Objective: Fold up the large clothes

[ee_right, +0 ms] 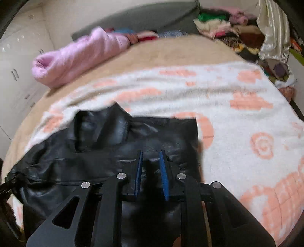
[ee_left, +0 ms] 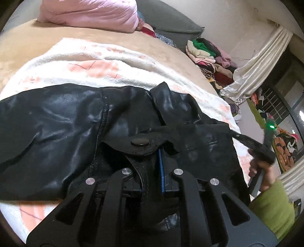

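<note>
A black leather jacket (ee_left: 62,121) lies on a white blanket with pink flowers (ee_left: 91,62) on the bed. My left gripper (ee_left: 152,161) is shut on a jacket strap with a snap tab (ee_left: 139,142); a blue pad (ee_left: 161,171) shows beside the strap. In the right wrist view the jacket (ee_right: 106,150) lies spread under my right gripper (ee_right: 151,157), whose blue pads (ee_right: 163,171) stand apart, open and empty just above the leather. The right gripper also shows at the right edge of the left wrist view (ee_left: 266,152), held by a hand in a green sleeve.
A pink quilt (ee_left: 91,13) lies at the bed's far side on a tan sheet (ee_left: 28,41). Stacks of folded clothes (ee_left: 209,55) and a cream curtain (ee_left: 262,62) stand beyond the bed. White cabinets (ee_right: 17,62) line the left wall.
</note>
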The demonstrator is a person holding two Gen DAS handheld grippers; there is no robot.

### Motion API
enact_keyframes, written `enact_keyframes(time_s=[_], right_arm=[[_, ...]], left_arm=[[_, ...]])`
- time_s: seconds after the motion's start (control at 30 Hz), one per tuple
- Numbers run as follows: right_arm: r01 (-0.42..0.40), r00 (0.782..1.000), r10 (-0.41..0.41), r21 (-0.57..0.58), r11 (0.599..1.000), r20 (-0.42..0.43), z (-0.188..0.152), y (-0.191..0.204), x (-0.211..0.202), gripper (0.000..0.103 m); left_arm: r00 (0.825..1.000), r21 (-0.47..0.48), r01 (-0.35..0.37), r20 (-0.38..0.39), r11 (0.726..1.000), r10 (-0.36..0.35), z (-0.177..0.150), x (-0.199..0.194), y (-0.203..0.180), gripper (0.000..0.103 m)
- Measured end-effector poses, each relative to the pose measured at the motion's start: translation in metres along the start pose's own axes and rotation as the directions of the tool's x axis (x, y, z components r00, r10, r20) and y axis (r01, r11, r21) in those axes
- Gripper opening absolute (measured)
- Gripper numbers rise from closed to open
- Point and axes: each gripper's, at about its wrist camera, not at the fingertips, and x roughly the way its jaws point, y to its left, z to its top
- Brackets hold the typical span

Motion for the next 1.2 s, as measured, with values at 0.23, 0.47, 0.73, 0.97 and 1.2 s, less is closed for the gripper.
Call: enact_keyframes(time_s=[0.23, 0.47, 0.73, 0.97, 1.2], right_arm=[[0.205, 0.977, -0.207, -0.034, 0.978, -0.051, -0.009, -0.025, 0.041, 0.0], [0.093, 0.996, -0.093, 0.01, 0.996, 0.003, -0.007, -0.026, 0.007, 0.034], [-0.034, 0.999, 0.039, -0.145, 0.989, 0.037, -0.037, 0.021, -0.058, 0.061], [-0.068, 0.997, 0.072, -0.195, 0.978, 0.014, -0.065, 0.044, -0.065, 0.069], [-0.046, 0.996, 0.03, -0.189, 0.981, -0.085, -0.085, 0.048, -0.045, 0.08]], left_arm=[[0.994, 0.07, -0.097, -0.046, 0.993, 0.101, -0.004, 0.031, 0.002, 0.008], [0.995, 0.039, -0.088, -0.043, 0.995, 0.089, 0.0, 0.023, 0.01, 0.027], [0.97, 0.114, -0.224, 0.122, 0.968, 0.21, 0.002, -0.036, -0.011, 0.046], [0.984, 0.152, -0.174, 0.055, 0.973, 0.167, -0.012, -0.028, -0.043, 0.05], [0.958, 0.157, -0.273, -0.051, 0.949, 0.284, -0.037, 0.01, -0.031, 0.061]])
